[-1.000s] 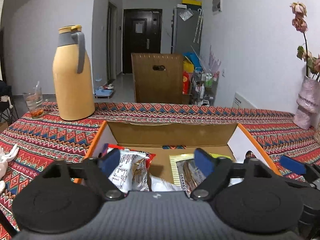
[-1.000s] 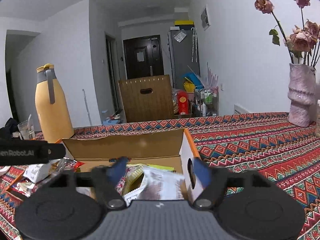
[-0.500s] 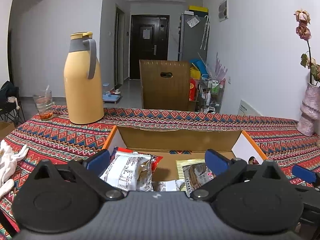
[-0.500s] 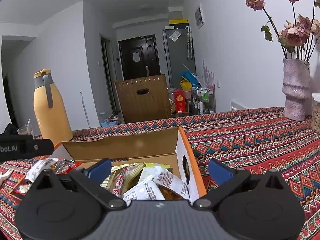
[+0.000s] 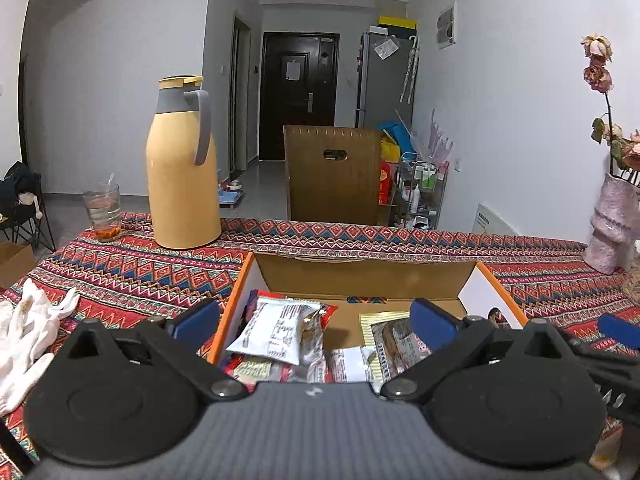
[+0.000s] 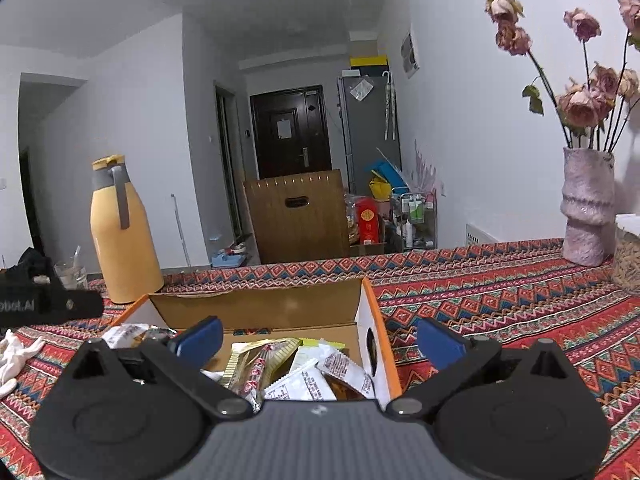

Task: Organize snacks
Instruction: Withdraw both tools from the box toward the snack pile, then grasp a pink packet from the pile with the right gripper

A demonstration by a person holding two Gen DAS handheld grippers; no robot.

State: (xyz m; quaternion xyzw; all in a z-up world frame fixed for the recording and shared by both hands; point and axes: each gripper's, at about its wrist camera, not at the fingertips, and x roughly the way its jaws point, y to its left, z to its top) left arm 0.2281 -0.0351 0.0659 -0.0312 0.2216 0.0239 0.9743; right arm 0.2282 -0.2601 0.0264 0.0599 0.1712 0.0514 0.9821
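Left gripper (image 5: pixel 314 320) is held level over the near edge of the open cardboard box (image 5: pixel 362 276), fingers spread wide, nothing gripped. Right gripper (image 6: pixel 320 338) is likewise held wide and empty above the box's right wall. Snack packets (image 5: pixel 276 332) are seen inside the box at 12 o'clock from both grippers.

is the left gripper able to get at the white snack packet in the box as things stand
Probably yes: the left gripper is open above the box, the white snack packet lies on top between its fingers, and nothing covers it.
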